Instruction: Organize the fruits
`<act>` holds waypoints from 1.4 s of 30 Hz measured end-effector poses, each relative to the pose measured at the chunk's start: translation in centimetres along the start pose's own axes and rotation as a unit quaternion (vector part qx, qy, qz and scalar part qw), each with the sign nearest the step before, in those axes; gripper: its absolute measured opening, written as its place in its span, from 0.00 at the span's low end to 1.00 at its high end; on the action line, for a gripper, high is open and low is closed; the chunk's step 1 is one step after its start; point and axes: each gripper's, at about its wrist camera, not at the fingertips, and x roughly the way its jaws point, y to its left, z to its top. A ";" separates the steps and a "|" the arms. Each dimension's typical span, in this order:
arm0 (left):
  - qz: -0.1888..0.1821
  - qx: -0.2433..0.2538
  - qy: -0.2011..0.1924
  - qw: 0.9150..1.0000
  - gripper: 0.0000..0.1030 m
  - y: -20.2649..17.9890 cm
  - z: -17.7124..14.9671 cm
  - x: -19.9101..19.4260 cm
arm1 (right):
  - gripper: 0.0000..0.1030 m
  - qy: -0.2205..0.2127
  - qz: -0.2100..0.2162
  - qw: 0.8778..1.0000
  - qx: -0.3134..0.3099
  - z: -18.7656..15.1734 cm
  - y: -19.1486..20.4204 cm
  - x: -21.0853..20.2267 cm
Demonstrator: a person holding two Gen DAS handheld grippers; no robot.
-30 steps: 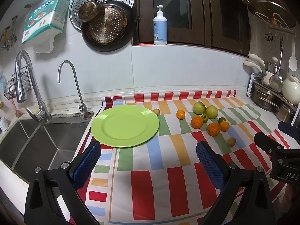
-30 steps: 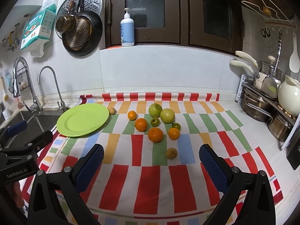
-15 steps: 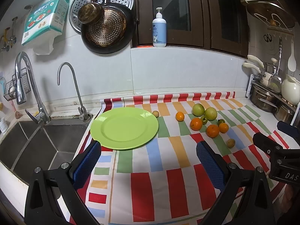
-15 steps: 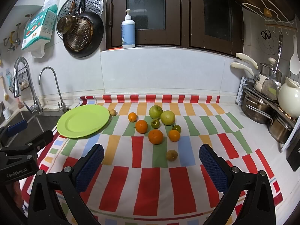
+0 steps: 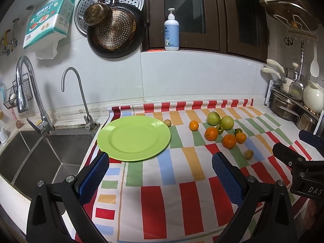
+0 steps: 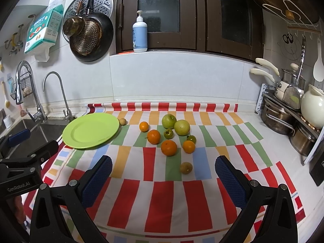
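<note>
A green plate [image 5: 133,137] [image 6: 90,130] lies bare on the striped cloth beside the sink. To its right sits a cluster of fruit: two green apples [image 6: 168,121], several oranges [image 6: 168,147] [image 5: 228,141], small green fruits [image 6: 168,133] and a brown one [image 6: 186,167] nearer me. Another small brown fruit [image 5: 167,122] touches the plate's far rim. My left gripper [image 5: 160,170] is open above the cloth in front of the plate. My right gripper [image 6: 163,172] is open, hovering short of the fruit cluster. Neither holds anything.
A steel sink [image 5: 38,151] with two taps [image 5: 75,93] lies left of the cloth. Pots and a white kettle [image 6: 311,109] crowd a rack at the right. A soap bottle [image 6: 139,35] stands on the window ledge; pans [image 5: 115,32] hang on the wall.
Both grippers have drawn slightly back and up, so plate and fruit sit a little lower in view. Nothing on the cloth has moved.
</note>
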 end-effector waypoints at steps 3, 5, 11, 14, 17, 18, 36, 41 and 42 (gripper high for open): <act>0.000 0.000 0.000 1.000 1.00 0.0 -0.1 0.0 | 0.99 0.000 0.000 1.000 0.000 0.0 0.0 0.0; -0.001 0.000 -0.001 1.000 1.00 0.0 0.0 0.0 | 0.99 0.000 -0.001 1.000 0.000 0.0 0.0 0.0; -0.003 0.000 0.000 1.000 1.00 0.0 -0.1 0.0 | 0.99 -0.001 -0.001 1.000 0.000 0.0 0.1 0.0; -0.003 0.001 0.002 1.000 1.00 0.1 0.0 0.2 | 0.99 -0.001 0.000 1.000 0.000 0.0 0.1 0.0; -0.005 0.003 0.004 1.000 1.00 0.1 0.0 0.4 | 0.99 0.000 -0.001 1.000 0.000 0.0 0.2 0.1; -0.006 0.003 0.004 1.000 1.00 0.1 0.0 0.5 | 0.99 0.000 -0.001 1.000 0.000 0.0 0.2 0.1; -0.049 0.045 0.004 0.998 0.91 -2.3 0.1 3.0 | 0.98 0.025 -0.008 1.000 0.014 -0.8 -1.7 2.5; -0.082 0.067 0.006 0.994 0.84 -3.4 0.5 4.5 | 0.95 0.031 -0.018 0.999 0.019 -0.9 -2.4 3.5; -0.089 0.072 0.006 0.993 0.83 -3.6 0.6 4.8 | 0.94 0.032 -0.020 0.999 0.020 -0.9 -2.4 3.7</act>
